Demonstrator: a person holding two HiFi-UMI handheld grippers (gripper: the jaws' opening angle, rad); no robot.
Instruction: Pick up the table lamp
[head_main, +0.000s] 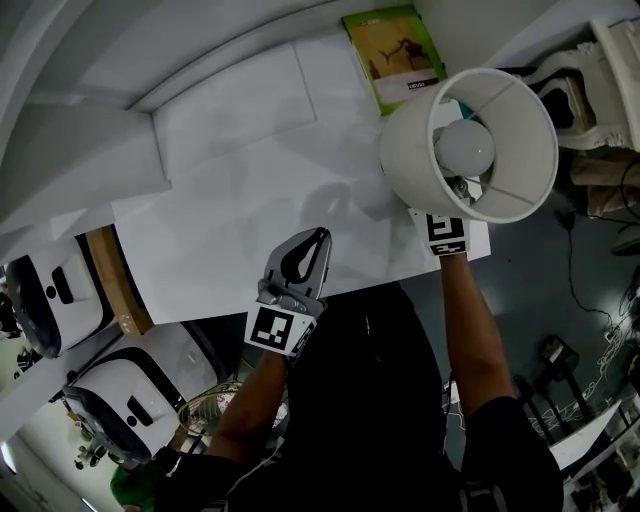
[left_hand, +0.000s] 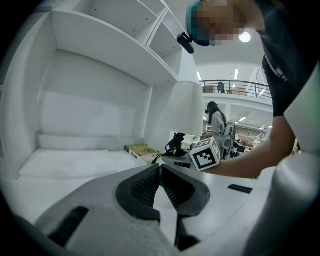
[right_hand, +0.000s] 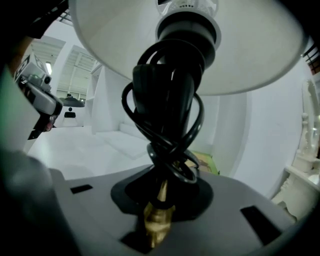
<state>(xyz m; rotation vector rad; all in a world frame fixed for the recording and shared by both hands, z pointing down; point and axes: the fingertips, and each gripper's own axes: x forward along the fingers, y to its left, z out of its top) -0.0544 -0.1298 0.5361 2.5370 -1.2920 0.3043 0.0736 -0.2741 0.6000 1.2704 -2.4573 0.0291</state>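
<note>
White shelf surface (head_main: 250, 200) fills the middle of my head view, with white shelving (left_hand: 100, 55) rising behind it and a green book (head_main: 393, 58) lying flat at the back; the table lamp (head_main: 470, 145) sits at the surface's right end, just in front of that book, tipped so that I look straight into its white shade (head_main: 520, 120) and see the bulb (head_main: 465, 148) inside.

From the right gripper (right_hand: 159, 210) view, the jaws are pinched on the lamp's brass stem (right_hand: 159, 220), which stands between the dark pads; a black cord (right_hand: 165, 125) is wound in loose loops round the stem above the grip, and the underside of the shade spreads across the top of that view; I cannot tell whether the lamp's foot rests on the surface, since no view shows it.

On the head view most of the right gripper is hidden under the shade; only its marker cube (head_main: 446, 232) shows at the near edge of the surface, with the forearm running back toward me.

My left gripper (head_main: 318, 238) is well apart from the lamp, over bare surface near the front edge; its jaws are pressed together with nothing between them, tips meeting; its own view looks across at the shade and the right gripper's marker cube.
</note>
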